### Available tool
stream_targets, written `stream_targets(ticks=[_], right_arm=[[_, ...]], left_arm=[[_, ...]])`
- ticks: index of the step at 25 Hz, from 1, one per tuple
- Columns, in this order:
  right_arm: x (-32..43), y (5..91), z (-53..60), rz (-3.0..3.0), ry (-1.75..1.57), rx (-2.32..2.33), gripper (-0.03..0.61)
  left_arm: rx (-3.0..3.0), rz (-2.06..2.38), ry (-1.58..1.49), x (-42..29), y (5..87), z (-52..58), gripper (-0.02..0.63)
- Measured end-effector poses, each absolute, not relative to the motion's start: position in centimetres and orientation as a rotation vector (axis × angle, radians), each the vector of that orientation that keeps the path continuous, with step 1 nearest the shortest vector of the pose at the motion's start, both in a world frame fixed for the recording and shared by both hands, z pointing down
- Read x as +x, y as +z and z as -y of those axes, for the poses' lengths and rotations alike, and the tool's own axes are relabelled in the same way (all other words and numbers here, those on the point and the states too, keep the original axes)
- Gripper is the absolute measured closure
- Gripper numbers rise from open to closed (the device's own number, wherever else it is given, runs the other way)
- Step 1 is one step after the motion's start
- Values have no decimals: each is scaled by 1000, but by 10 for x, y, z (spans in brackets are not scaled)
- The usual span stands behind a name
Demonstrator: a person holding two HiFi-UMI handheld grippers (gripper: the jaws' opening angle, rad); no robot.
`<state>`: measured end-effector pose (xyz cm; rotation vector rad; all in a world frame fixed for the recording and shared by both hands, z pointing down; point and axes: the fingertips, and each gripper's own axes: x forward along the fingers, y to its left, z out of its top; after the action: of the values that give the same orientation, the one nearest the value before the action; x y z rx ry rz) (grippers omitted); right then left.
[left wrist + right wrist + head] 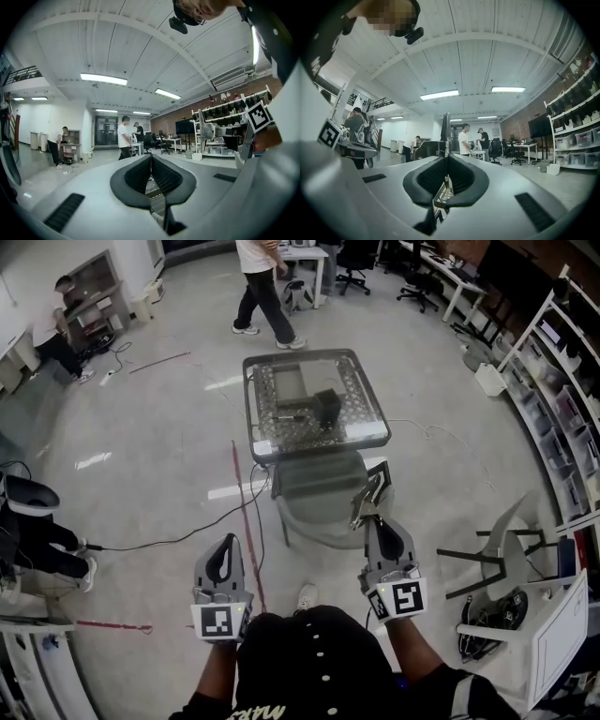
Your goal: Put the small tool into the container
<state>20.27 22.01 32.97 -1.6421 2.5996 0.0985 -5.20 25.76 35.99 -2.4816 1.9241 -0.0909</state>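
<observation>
Ahead stands a small table (266,442) with a clear studded top. On it sits a dark boxy container (327,406), and a small dark tool (289,415) lies just left of it. Both grippers are held low and close to the body, well short of the table. The left gripper (225,540) (151,164) is shut with nothing in it. The right gripper (368,519) (446,161) is also shut. A thin black-and-white panel (378,480) (446,131) rises in line with its tips, and whether they touch cannot be told.
A grey-green chair (319,491) stands between me and the table. A second chair (495,554) and a white desk are at the right, with shelving (562,381) behind. A red floor line (246,512) and cables run left. One person walks beyond the table (262,296).
</observation>
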Motion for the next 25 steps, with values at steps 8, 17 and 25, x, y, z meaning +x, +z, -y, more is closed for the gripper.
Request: stream_targets(ticks=[8,17,25], right_arm=[[219,337,-180,-2603,87,-1638,562],[218,342,-146,-2612,68,-1629,561],[199,344,-91,-2618,70,-1634,561]], left_arm=[[-2462,-1940,-154,-41,368,-226,586],[-2481,-1982,-86,-38,370,-196,586],[-2494,-1936,-119,-51,371,-129,586]])
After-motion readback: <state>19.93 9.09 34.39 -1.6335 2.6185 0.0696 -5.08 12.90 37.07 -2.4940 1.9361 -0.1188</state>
